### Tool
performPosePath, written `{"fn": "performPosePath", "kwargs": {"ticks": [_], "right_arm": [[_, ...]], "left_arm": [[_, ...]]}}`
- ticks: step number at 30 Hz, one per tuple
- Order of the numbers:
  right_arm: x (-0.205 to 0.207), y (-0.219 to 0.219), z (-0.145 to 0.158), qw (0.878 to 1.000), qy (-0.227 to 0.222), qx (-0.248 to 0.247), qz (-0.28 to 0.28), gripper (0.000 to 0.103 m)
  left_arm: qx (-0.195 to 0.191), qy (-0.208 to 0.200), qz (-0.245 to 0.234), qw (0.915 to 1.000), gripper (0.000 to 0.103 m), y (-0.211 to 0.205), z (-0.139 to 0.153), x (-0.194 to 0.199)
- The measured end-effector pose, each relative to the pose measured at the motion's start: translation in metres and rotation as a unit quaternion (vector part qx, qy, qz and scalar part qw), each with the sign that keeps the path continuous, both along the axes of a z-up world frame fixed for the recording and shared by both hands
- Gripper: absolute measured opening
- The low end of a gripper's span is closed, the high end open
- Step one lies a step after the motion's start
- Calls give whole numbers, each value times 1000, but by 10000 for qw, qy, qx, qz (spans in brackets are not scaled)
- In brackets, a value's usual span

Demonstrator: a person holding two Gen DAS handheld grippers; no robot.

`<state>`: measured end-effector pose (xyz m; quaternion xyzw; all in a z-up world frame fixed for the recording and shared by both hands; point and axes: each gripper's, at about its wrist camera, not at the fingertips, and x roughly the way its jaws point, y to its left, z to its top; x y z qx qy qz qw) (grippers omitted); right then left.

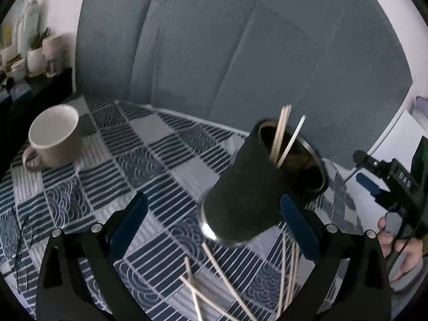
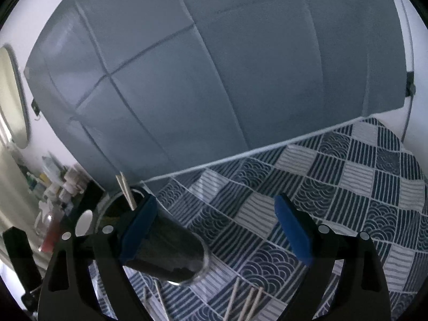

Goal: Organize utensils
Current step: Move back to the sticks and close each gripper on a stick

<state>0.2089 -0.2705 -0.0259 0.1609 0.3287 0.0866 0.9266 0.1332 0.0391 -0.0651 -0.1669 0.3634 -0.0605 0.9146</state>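
While both tongs gape empty, left gripper [image 1: 214, 224] and right gripper [image 2: 215, 226] flank a dark holder [image 1: 256, 187] with chopsticks [image 1: 281, 133], loose sticks [image 1: 214, 275] near, on checked cloth [image 1: 149, 160], beige mug [image 1: 53, 136] far left, grey backdrop [image 1: 240, 53] behind.

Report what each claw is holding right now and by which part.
Nothing is held. The left claw and right claw are both open. The dark holder with chopsticks stands free on the cloth, and loose chopsticks lie near it.
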Motion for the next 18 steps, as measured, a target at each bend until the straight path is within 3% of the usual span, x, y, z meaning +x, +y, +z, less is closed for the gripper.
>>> {"fn": "performPosePath", "kwargs": {"ticks": [7,18], "right_arm": [[-17,-10,-30,9996,292,38,-21,85],[-47,-9,-79,9946,976,-366,21,85]], "left_arm": [[131,387,63,9991,97,0,-24,-18],[181,1053,62,9943,97,-7,-62,-38]]}}
